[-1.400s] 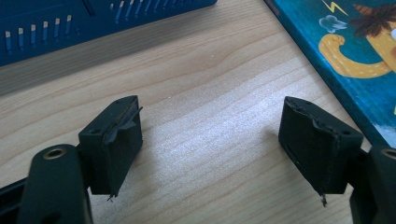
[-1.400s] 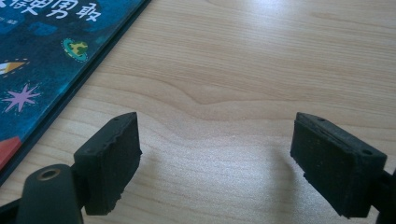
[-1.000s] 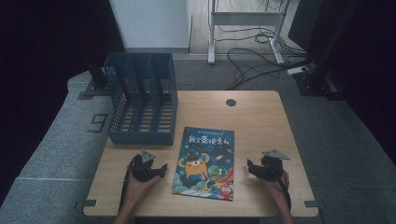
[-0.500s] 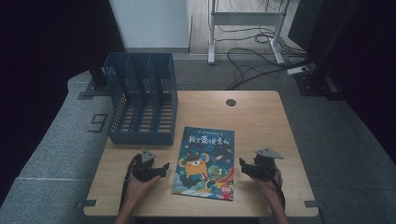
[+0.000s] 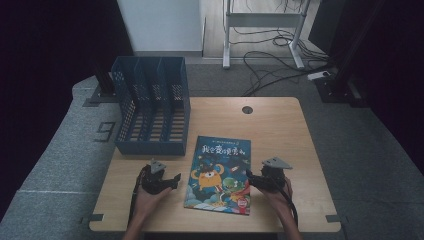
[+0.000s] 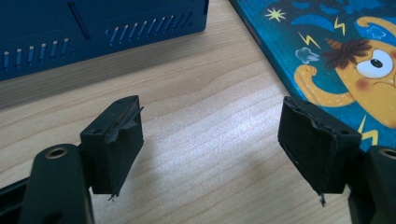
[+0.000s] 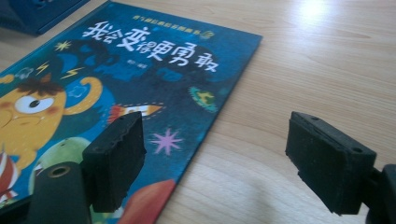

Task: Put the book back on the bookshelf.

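A picture book [image 5: 219, 172] with a dark blue cover, an orange cartoon creature and white Chinese lettering lies flat on the wooden table [image 5: 280, 130]. My left gripper [image 5: 173, 180] rests on the table just left of the book, pointing at its left edge. In the left gripper view its jaws [image 6: 212, 121] stand open over bare wood, with the book [image 6: 336, 51] ahead on the right. My right gripper [image 5: 251, 179] is at the book's right edge. In the right gripper view it [image 7: 215, 135] is open, one jaw above the cover [image 7: 140, 74] and the other above the table.
A blue slotted file organizer [image 5: 152, 105] stands at the table's back left, close behind the left gripper, and shows as a blue wall [image 6: 93, 28] in the left gripper view. A round cable hole [image 5: 247, 109] sits near the far edge. Bare wood lies right of the book.
My right gripper has moved left to the book's right edge, rising slightly. The left gripper and the book have stayed where they were.
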Available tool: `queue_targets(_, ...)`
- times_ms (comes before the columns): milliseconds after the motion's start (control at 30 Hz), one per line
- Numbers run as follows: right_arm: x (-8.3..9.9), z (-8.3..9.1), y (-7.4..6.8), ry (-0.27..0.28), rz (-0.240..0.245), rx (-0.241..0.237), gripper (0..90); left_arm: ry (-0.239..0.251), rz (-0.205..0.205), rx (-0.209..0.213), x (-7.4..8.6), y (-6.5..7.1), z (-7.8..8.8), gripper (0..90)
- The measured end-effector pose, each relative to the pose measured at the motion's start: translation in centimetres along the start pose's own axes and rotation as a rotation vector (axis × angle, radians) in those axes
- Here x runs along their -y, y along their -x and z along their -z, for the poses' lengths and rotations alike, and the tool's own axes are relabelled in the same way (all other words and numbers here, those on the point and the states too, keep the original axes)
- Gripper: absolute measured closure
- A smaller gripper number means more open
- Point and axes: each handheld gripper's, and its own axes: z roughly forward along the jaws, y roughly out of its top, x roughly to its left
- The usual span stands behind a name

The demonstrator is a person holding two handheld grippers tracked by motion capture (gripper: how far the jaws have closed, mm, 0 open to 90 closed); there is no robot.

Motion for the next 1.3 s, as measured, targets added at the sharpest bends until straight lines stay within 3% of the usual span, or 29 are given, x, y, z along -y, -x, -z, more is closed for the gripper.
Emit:
queue_targets(200, -0.2, -0.6, -1.2, -0.022, 0.020, -0.012, 19.3, 0.019, 0.040, 0.029, -0.3, -0.4, 0.8, 24.0)
queue_targets(467, -0.1, -2.5, -3.0, -0.057, 0.031, -0.040, 18.7, 0.005, 0.028, 0.062, -0.1, 0.3, 0.6, 23.3)
queue_targets(867, 0.2, -2.6, -3.0, -0.061, 0.028, -0.060, 18.8, 0.013, 0.009, 0.074, 0.1, 1.3, 0.0, 23.4)
queue_targets(967, 0.4, -2.8, -3.5, -0.078, 0.036, -0.067, 18.4, 0.011, 0.013, 0.107, 0.1, 1.7, -0.3, 23.4)
queue_targets(1300, 0.6, -3.4, -3.7, -0.116, 0.046, -0.050, 16.0, 0.004, -0.015, 0.124, 0.0, 3.0, -0.5, 23.2)
